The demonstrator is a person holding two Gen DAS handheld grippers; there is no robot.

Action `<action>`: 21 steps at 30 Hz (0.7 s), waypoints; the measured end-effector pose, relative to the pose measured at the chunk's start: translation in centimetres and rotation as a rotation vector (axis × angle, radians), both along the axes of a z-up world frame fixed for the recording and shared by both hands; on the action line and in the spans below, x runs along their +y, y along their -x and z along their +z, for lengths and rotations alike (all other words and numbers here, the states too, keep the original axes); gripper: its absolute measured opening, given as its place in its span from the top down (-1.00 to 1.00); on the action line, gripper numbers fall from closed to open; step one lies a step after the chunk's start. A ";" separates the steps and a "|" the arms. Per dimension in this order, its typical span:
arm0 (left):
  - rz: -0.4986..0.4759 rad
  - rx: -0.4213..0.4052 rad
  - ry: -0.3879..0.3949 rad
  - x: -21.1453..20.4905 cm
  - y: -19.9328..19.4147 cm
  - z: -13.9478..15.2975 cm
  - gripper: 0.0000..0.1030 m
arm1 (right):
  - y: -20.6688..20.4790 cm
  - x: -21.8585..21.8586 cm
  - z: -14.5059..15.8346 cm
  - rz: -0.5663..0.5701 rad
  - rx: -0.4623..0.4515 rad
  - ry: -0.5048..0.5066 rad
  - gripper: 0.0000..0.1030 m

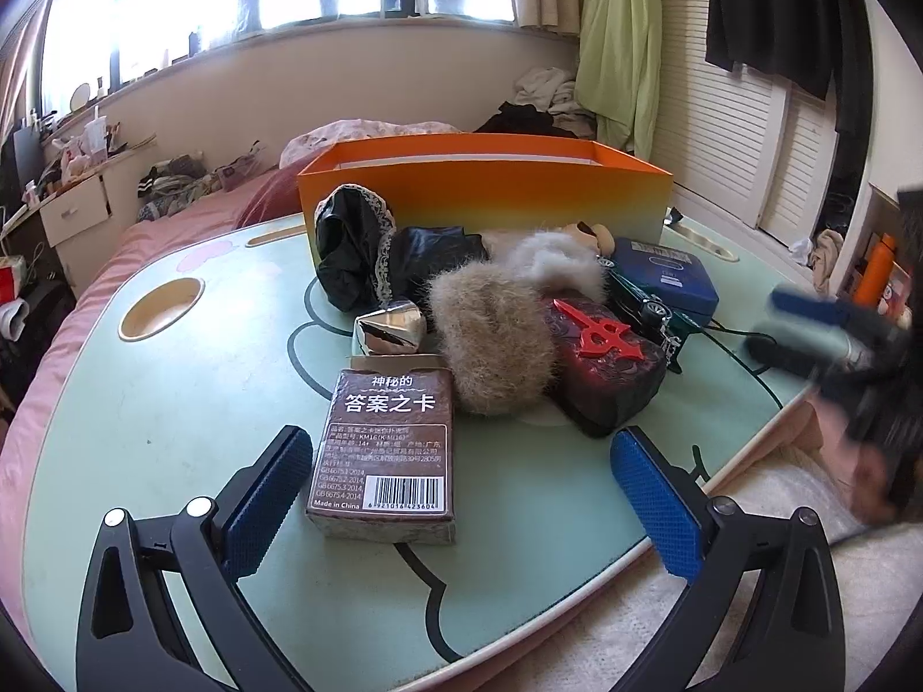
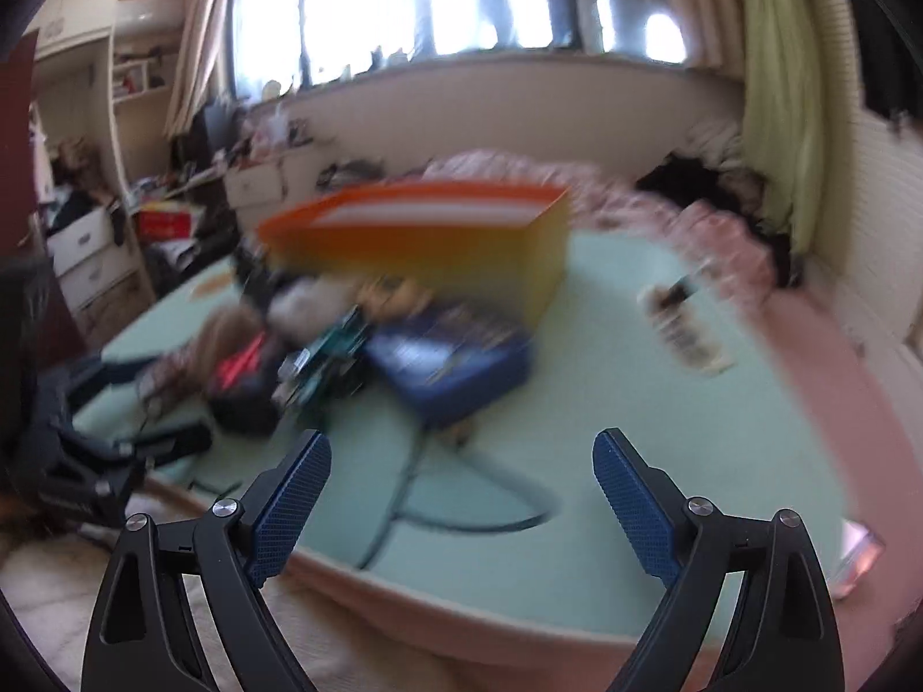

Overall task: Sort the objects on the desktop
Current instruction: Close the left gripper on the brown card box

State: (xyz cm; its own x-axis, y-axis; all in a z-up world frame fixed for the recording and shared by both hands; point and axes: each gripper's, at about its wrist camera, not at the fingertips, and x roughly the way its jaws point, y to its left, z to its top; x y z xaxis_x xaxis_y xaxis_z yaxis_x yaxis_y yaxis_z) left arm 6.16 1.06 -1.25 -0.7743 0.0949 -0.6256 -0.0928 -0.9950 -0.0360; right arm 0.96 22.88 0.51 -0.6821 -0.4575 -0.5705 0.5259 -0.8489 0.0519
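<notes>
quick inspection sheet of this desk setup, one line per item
surface: pale green lap table, on a pink bed
job's things: brown card box upright at front; orange box open at back
clutter: fur ball, black lace cloth, blue tin piled together
grippers: left gripper open, card box between its fingers untouched; right gripper open, empty
cables: nothing seen
surroundings: window, green curtain

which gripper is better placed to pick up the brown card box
Left. The left gripper already frames the brown card box with open jaws; the right gripper is off to the side, empty.
</notes>
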 end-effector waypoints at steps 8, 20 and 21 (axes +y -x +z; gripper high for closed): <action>-0.004 0.001 0.005 0.1 0.1 0.0 -0.99 | 1.0 -1.2 -1.1 0.023 0.036 -0.048 -1.00; -0.007 0.003 0.004 0.2 0.2 0.0 -0.99 | 1.1 -1.3 -0.7 0.012 0.062 -0.036 -1.00; -0.009 0.003 0.004 0.2 0.2 0.1 -0.99 | 1.1 -1.3 -0.7 0.013 0.063 -0.035 -1.00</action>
State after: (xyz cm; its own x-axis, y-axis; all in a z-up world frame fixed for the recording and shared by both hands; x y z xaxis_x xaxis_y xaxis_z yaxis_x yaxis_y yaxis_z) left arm 5.93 1.22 -1.20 -0.7753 0.0995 -0.6238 -0.1020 -0.9943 -0.0319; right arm -0.12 21.57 -0.16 -0.7115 -0.4470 -0.5422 0.5379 -0.8430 -0.0109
